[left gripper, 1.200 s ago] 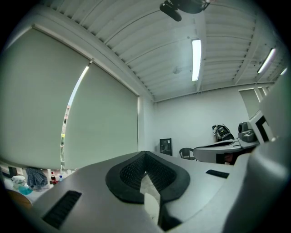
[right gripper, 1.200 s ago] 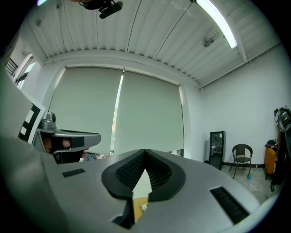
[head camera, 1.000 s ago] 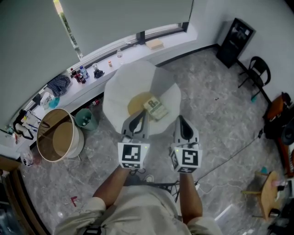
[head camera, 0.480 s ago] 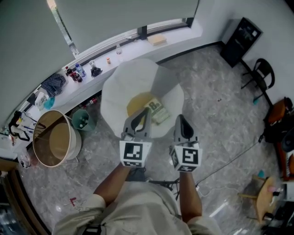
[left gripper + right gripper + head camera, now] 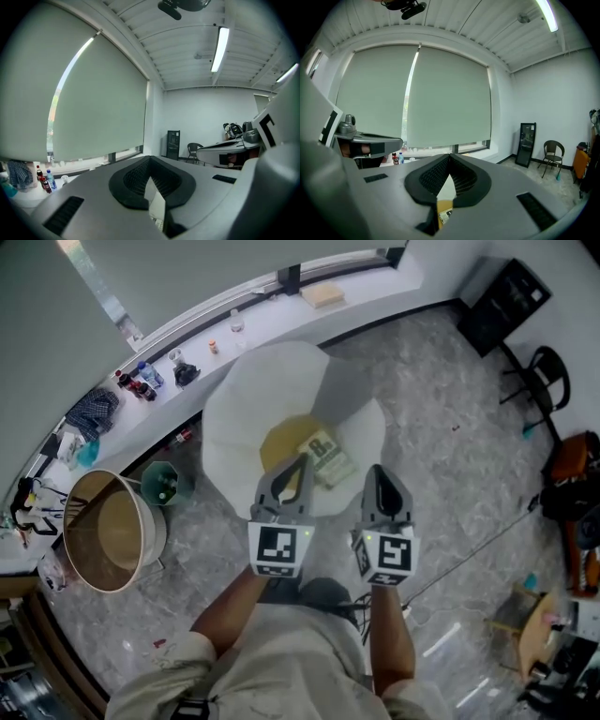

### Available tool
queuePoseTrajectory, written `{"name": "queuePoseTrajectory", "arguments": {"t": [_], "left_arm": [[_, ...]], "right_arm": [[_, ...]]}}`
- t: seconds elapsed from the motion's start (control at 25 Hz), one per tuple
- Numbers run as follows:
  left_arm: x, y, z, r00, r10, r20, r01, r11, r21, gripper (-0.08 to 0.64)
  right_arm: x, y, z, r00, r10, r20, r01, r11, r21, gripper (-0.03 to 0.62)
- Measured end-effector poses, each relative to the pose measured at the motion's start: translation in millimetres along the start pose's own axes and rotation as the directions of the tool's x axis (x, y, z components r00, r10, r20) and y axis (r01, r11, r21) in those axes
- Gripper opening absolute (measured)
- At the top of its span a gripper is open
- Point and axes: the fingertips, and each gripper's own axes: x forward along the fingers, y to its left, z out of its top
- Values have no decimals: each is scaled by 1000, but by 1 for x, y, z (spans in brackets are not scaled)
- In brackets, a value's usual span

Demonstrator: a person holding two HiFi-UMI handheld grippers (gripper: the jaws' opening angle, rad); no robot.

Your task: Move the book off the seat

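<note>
A book [image 5: 324, 457] with a pale printed cover lies on the yellow cushion [image 5: 284, 442] of a white tub chair [image 5: 246, 407] in the head view. My left gripper [image 5: 300, 463] hangs over the seat's front edge with its tip just left of the book, jaws shut and empty. My right gripper [image 5: 376, 472] hovers at the chair's front right rim, also shut with nothing in it. In the left gripper view the left gripper [image 5: 150, 163] has its pads together. In the right gripper view, slivers of the cushion [image 5: 446, 206] and the book [image 5: 445, 215] show under the shut right gripper [image 5: 450, 160].
A round tan drum-like tub [image 5: 110, 531] and a green bin [image 5: 160, 483] stand left of the chair. The window ledge [image 5: 225, 329] carries bottles and clutter. A black cabinet [image 5: 499, 307], a black chair [image 5: 545, 373] and a small wooden stool [image 5: 528, 631] are to the right. A cable crosses the floor.
The head camera has shifted a little, so the chair sits slightly higher and both grippers lower in view. Both grippers stay shut and the book has not moved on the seat.
</note>
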Motion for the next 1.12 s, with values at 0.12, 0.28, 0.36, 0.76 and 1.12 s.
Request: {"name": "queuePoseTrajectory", "arguments": {"t": [0.12, 0.28, 0.36, 0.76, 1.12], "left_arm": [[20, 7, -25, 999, -5, -47, 4, 1000, -16, 3], [52, 13, -63, 994, -6, -110, 2, 999, -38, 3], [67, 14, -86, 990, -2, -138, -5, 999, -51, 3], [161, 15, -240, 947, 102, -304, -146, 981, -127, 4], [213, 12, -395, 868, 189, -459, -317, 923, -217, 5]], "right_arm": [[23, -1, -19, 999, 7, -46, -7, 1000, 3, 5], [56, -10, -53, 995, 16, -101, -15, 1000, 2, 5], [72, -16, -74, 992, 23, -127, -23, 1000, 1, 5], [176, -57, -224, 947, 144, -288, -157, 987, -21, 5], [252, -72, -373, 871, 252, -422, -275, 961, 5, 6]]}}
